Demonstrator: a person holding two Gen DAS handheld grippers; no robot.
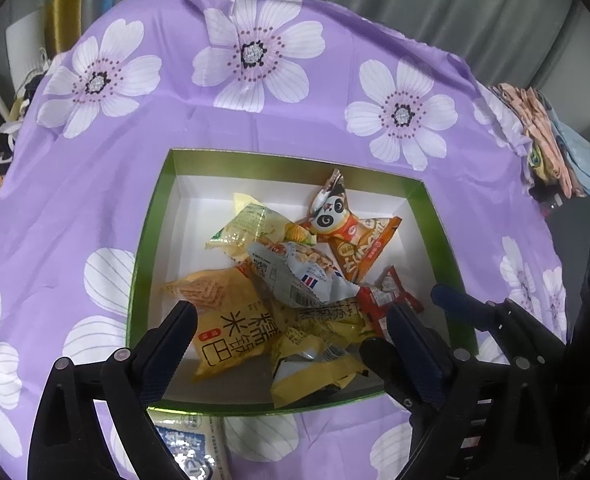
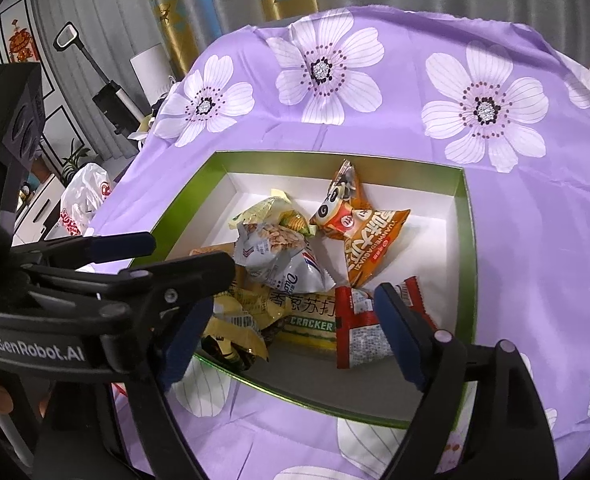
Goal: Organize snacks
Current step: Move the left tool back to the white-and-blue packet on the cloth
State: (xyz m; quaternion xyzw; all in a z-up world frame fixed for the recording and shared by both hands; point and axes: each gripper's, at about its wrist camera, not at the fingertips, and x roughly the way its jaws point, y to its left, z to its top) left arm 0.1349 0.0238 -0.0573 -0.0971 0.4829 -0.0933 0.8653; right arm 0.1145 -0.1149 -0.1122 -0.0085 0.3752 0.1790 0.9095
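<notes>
Left wrist view: left gripper [image 1: 291, 322] and right gripper [image 2: 299, 312] both wide open, empty, over green-rimmed cardboard box [image 1: 147, 232]; lift clear before fetching blue-white snack packet [image 1: 191, 446].

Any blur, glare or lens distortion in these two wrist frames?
Left wrist view: strong fisheye bending, dark vignette corners, green box sharp, tablecloth softer toward the left edge. Right wrist view: same curvature, the snack packets crisp, mild sheen on them.

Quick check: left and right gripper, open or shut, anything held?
Left gripper: open, holding nothing, above the snack packets in the green box.
Right gripper: open, holding nothing, over the same box.
</notes>
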